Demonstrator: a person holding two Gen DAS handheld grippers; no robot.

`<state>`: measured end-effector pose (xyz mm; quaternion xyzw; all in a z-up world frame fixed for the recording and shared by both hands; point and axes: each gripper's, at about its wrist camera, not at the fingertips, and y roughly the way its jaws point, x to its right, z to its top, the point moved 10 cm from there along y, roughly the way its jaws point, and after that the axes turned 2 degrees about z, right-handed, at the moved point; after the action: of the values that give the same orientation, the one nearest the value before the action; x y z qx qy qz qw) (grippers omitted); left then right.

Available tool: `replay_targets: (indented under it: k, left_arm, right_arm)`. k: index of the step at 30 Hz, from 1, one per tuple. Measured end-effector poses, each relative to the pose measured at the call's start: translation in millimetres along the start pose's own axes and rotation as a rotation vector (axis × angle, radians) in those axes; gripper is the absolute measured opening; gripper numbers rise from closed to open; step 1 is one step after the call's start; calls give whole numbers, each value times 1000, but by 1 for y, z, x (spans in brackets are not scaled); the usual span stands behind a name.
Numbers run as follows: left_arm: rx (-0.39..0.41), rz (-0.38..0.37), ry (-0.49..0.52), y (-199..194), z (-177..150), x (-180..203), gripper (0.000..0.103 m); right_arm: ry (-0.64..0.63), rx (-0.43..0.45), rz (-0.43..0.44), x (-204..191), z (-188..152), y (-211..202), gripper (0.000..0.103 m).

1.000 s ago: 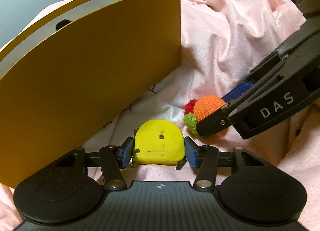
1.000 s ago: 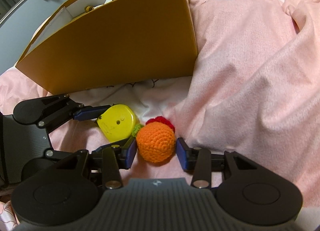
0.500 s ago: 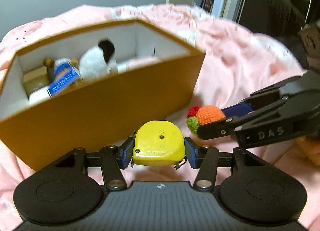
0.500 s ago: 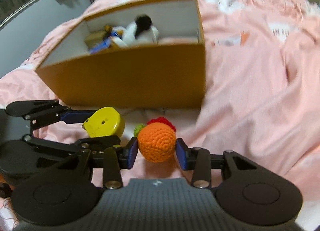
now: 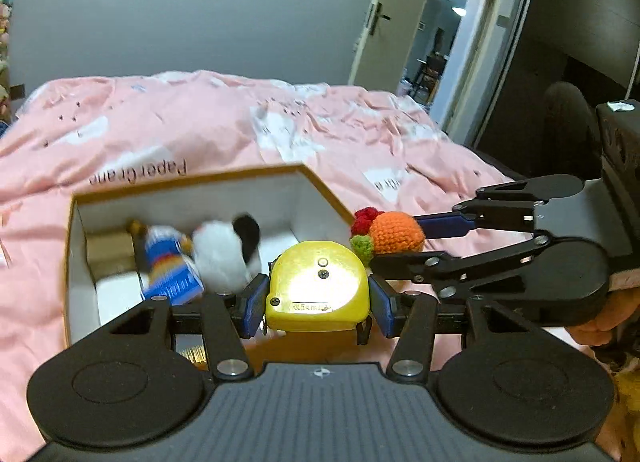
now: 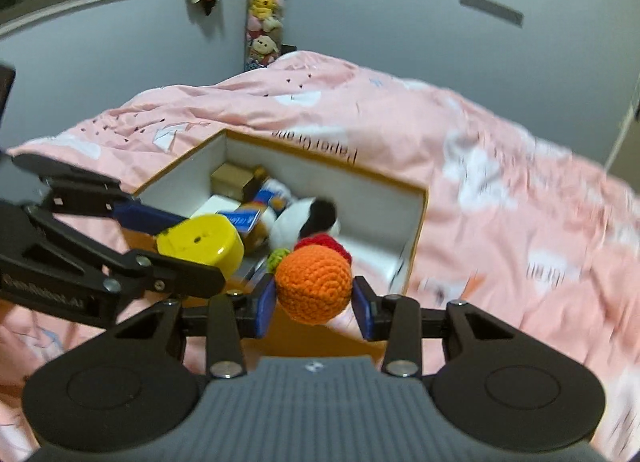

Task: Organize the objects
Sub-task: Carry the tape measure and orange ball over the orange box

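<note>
My left gripper is shut on a yellow tape measure, held above the near wall of an open brown cardboard box with white inner walls. My right gripper is shut on an orange crochet ball with red and green knobs, also raised over the box's near edge. Each gripper shows in the other's view: the right one to the right, the left one with the tape measure to the left. They hang side by side, close together.
Inside the box lie a black-and-white plush, a blue-and-white packet and a small brown carton. The box rests on a rumpled pink duvet. A grey wall, a shelf of plush toys and an open doorway stand behind.
Both grippers have risen from the duvet with their objects still held. The box's outer wall, which filled the views, now lies below, and its inside shows.
</note>
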<state>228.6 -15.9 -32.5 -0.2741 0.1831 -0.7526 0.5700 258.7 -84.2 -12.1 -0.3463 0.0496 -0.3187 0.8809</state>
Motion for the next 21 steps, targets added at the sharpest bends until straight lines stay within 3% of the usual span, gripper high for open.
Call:
replay_targets:
  k: [7,14,21]
  left_arm:
    - [-25,7,-54,44,26,-20,61]
    - [-48,3,-91,81,34,-36,61]
    - [-72,-3,-119,109,36,-50,61]
  right_arm:
    - [-152,-74,-39,27,26,59,43]
    - [-326,-162,-77,41,23,120,43]
    - [-412,-197,-85,49,20,158,43]
